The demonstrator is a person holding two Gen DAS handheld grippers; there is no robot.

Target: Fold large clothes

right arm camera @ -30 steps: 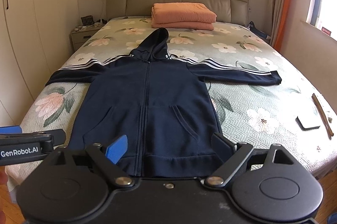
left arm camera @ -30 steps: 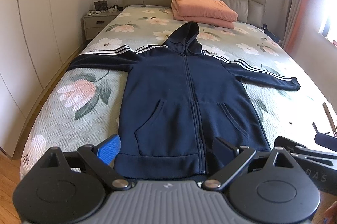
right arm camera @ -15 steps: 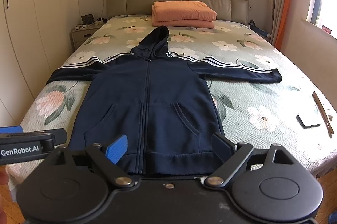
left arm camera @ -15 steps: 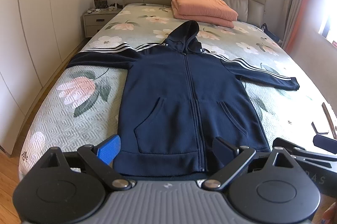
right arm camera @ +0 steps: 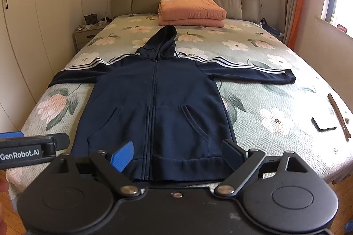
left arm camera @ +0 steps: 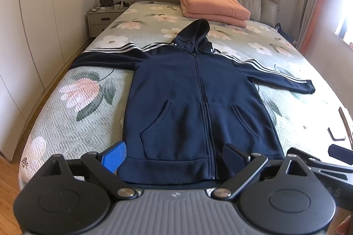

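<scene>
Both claws crept toward the hoodie, hem just ahead.

A bed with a green floral quilted cover carries a navy zip hoodie spread flat, sleeves out sideways, hood toward a folded pink blanket near the headboard; a dark flat pad and brown stick lie at the right edge.

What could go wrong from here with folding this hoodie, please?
The hoodie's left sleeve reaches the bed's edge, so it may slide off when pulled. The phone and stick lie near the right sleeve and could snag. Both grippers, left and right, are open and hold nothing.
</scene>
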